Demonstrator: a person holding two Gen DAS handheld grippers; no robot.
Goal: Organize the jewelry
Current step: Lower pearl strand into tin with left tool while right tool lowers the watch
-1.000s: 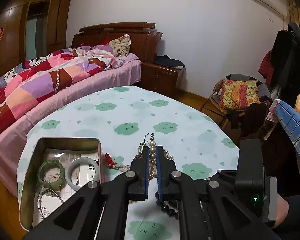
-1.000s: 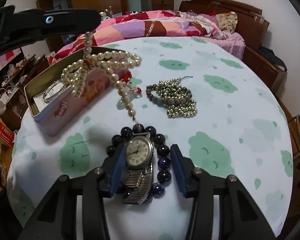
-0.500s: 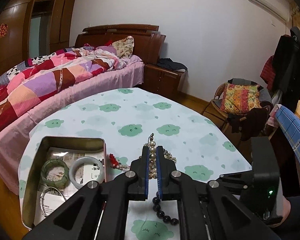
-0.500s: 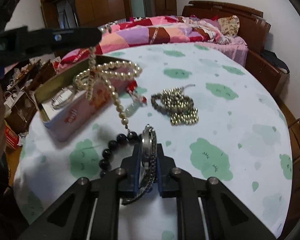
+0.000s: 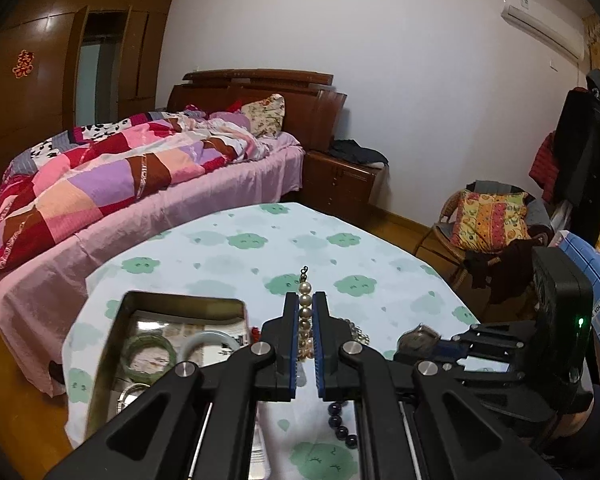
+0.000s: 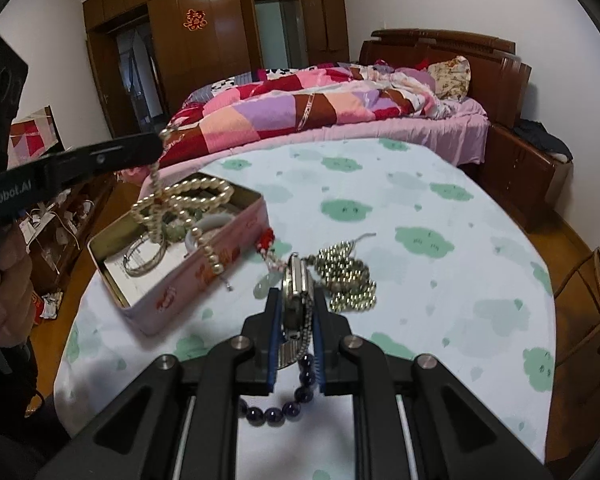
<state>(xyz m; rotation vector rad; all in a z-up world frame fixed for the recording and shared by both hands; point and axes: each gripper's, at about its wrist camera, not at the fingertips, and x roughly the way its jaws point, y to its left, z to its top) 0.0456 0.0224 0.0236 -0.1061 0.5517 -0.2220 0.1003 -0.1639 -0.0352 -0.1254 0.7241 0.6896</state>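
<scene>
pearls pinched in my left gripper, watch clenched in my right gripper; dangling strand at ten o'clock could snag the tin rim.

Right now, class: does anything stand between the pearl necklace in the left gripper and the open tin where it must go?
Nothing visible does. The pearl necklace hangs from the left gripper above the lidless tin, which already holds bangles.

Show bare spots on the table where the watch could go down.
Free: cloth right of the gold bead pile, out to the table edge, and the far end toward the bed. Crowded: strip between the tin and beads, plus under the right tool.
</scene>
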